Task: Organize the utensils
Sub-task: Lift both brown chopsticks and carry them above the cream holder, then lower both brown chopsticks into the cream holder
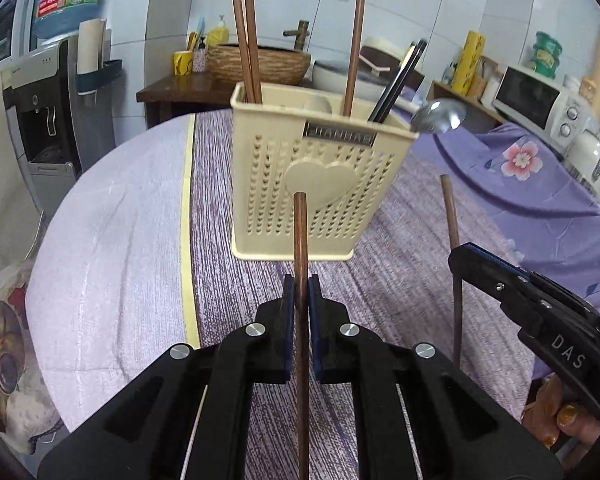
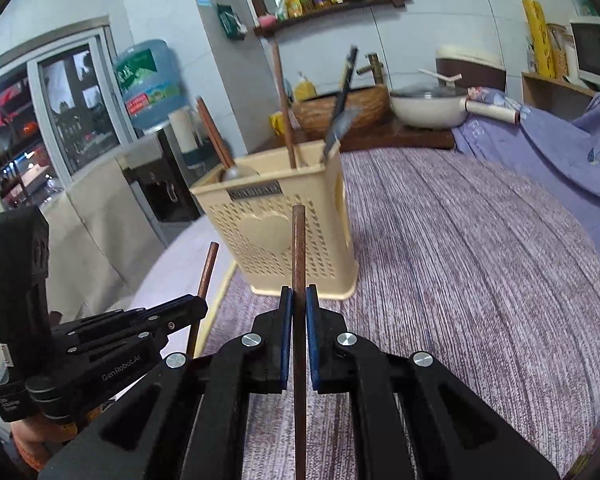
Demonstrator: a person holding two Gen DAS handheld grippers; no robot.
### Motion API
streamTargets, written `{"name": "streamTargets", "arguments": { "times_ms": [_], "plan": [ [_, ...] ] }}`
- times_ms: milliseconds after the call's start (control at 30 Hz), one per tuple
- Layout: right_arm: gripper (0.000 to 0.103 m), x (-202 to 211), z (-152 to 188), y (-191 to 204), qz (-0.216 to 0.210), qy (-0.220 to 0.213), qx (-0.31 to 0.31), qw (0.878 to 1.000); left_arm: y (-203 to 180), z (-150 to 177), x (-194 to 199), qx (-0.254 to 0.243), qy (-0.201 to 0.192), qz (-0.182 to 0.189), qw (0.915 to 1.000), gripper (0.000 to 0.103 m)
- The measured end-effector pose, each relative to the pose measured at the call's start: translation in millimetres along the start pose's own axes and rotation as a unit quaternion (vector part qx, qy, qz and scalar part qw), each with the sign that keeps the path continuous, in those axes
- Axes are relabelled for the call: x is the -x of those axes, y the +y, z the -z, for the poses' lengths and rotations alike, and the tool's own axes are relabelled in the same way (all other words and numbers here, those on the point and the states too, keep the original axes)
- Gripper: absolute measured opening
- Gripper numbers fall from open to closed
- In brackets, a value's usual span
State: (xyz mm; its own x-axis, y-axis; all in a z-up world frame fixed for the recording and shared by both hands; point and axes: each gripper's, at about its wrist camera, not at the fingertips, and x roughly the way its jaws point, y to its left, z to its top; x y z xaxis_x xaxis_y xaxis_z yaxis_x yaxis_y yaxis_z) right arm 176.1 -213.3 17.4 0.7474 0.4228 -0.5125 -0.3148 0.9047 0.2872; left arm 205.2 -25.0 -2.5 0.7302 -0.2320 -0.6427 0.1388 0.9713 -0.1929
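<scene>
Black plastic makes up the left gripper (image 1: 300, 292), and its two blue pads are squeezed tight on a long brown wooden chopstick (image 1: 301, 240). This stick points up and away, and its round tip shows in front of the holder's heart shape. Just to the side is the right gripper (image 2: 299, 300), also black with blue pads. It is pinched closed on a second brown wooden chopstick (image 2: 298, 248), which stands almost straight up too. In the left wrist view, the right gripper (image 1: 500, 280) shows from the side with its stick (image 1: 451, 220) poking out above it. Fingers (image 1: 560, 416) of the person's hand show under it.

Below both grippers lies a purple striped tablecloth (image 1: 400, 288) with a pale yellow edge.

A bit farther on, a cream plastic utensil holder (image 1: 316, 184) with small heart-shaped holes stands upright on the cloth. Inside it are three brown wooden chopsticks (image 1: 248, 52), a pair of black chopsticks (image 1: 396, 84) that lean to one side, and a shiny metal spoon (image 1: 440, 116) with its bowl sticking up at the corner.

Far behind are a woven brown basket (image 1: 260, 62), a white pan (image 2: 428, 110), a white microwave oven (image 1: 540, 104) and a big blue water bottle (image 2: 152, 80).
</scene>
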Motion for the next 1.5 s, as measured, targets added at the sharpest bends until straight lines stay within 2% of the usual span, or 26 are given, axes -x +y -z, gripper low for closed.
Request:
{"name": "streamTargets", "arguments": {
  "times_ms": [333,867,1033,1167,1267,1400,1500],
  "plan": [
    [0.007,44.7,-22.4,17.2,-0.039,-0.056,0.011,0.998,-11.9,-20.1,63.0,-0.015,-0.066,0.012,0.9976,0.007],
    [0.007,64.6,-44.3,32.6,-0.037,-0.085,0.05,0.994,-13.3,-32.7,91.0,-0.019,-0.093,0.025,0.9951,0.007],
    [0.007,70.0,-62.4,35.0,-0.044,-0.094,0.056,0.993,-16.7,-46.1,100.5,-0.03,-0.104,0.025,0.9939,0.007],
    [0.007,73.8,-87.2,39.2,-0.044,-0.108,0.063,0.991,-17.8,-70.8,116.1,-0.039,-0.125,0.027,0.9911,0.007],
    [0.007,80.8,-115.8,43.8,-0.036,-0.136,0.071,0.987,-19.8,-103.7,135.8,-0.042,-0.156,0.025,0.9866,0.007],
    [0.007,86.6,-154.6,48.0,-0.029,-0.169,0.071,0.983,-22.7,-150.9,155.8,-0.041,-0.2,0.004,0.979,0.007],
    [0.007,84.0,-179.6,50.3,-0.009,-0.196,0.074,0.978,-22.6,-178.1,157.1,-0.036,-0.222,-0.016,0.9743,0.007]
  ]
}}
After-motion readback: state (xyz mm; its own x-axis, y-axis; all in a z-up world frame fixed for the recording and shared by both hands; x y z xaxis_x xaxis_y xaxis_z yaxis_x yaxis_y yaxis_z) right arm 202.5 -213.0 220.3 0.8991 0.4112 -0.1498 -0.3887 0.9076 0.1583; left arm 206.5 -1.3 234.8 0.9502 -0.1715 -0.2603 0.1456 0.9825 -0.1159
